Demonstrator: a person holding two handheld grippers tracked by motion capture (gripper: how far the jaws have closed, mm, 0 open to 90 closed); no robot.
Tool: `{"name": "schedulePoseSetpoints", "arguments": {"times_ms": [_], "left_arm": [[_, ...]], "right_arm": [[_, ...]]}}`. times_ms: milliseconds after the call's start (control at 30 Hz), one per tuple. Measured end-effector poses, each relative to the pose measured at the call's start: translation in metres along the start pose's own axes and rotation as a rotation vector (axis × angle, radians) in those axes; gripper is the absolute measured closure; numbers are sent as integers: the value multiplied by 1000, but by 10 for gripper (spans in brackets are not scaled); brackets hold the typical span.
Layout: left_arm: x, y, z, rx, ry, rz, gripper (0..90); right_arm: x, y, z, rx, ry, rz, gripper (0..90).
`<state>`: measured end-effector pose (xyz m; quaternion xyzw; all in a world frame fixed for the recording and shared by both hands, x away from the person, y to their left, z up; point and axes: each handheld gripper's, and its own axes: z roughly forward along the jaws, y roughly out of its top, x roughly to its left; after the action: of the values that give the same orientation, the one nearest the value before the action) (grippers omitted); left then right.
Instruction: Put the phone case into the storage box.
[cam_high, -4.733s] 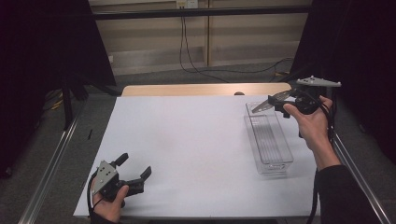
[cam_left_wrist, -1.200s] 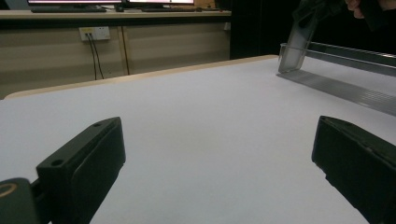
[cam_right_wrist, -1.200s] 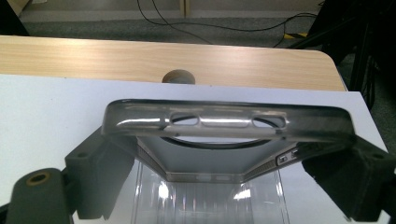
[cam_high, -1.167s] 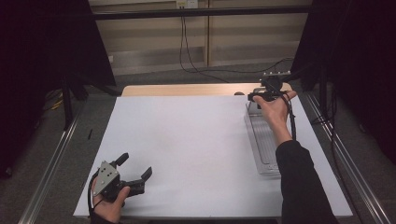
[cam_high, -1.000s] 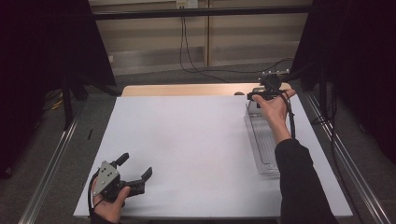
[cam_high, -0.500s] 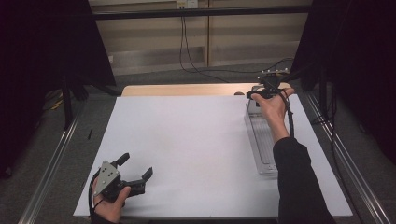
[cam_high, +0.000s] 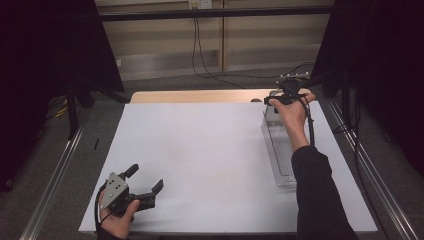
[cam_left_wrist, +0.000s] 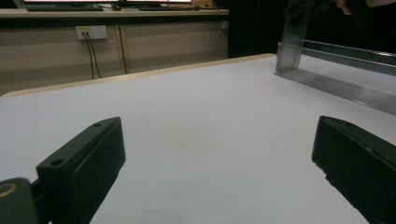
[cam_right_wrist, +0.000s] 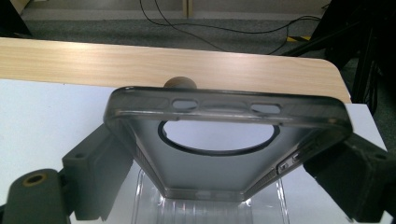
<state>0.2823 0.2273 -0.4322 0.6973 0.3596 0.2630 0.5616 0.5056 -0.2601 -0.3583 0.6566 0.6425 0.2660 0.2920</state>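
A translucent grey phone case (cam_right_wrist: 224, 140) with a round cut-out stands upright at the far end of a clear plastic tray (cam_high: 282, 155). My right gripper (cam_right_wrist: 226, 163) has a jaw pressed against each long side of the case. In the high view the right gripper (cam_high: 279, 98) is at the table's far right, over the tray's far end. The left gripper view shows the case (cam_left_wrist: 292, 44) standing above the tray's end wall. My left gripper (cam_high: 147, 177) rests near the front left of the table, open, nothing between its jaws.
A white sheet (cam_high: 210, 150) covers the table, and a strip of bare wood (cam_high: 195, 96) runs along its far edge. A small round knob (cam_right_wrist: 180, 84) lies on the wood just past the case. Metal rails (cam_high: 55, 175) flank the table; cables trail on the floor beyond.
My right gripper has travelled from above the tray's middle to its far end and come down around the phone case. My left gripper has stayed still.
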Motion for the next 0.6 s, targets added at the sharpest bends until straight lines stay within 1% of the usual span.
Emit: {"name": "schedulePoseSetpoints", "arguments": {"times_ms": [67,133,167,267,367,400,467,500,600], "left_arm": [[0,0,0,0,2,-4,26],[0,0,0,3,4,1,26],[0,0,0,1,1,0,27],[0,0,0,2,5,-4,27],[0,0,0,4,5,0,26],[0,0,0,4,4,-1,27],[0,0,0,2,4,0,27],[-1,0,0,-1,1,-8,27],[0,0,0,1,4,-2,27]], "right_arm": [[0,0,0,-5,-1,3,103],[0,1,0,-18,0,-1,87],[0,1,0,-22,10,6,74],[-1,2,-1,-32,17,5,65],[-1,2,-2,-38,32,11,44],[-2,2,-2,-40,45,10,27],[-2,2,-2,-35,51,22,33],[-3,2,-2,-43,57,18,31],[-5,2,-3,-49,78,21,20]]}}
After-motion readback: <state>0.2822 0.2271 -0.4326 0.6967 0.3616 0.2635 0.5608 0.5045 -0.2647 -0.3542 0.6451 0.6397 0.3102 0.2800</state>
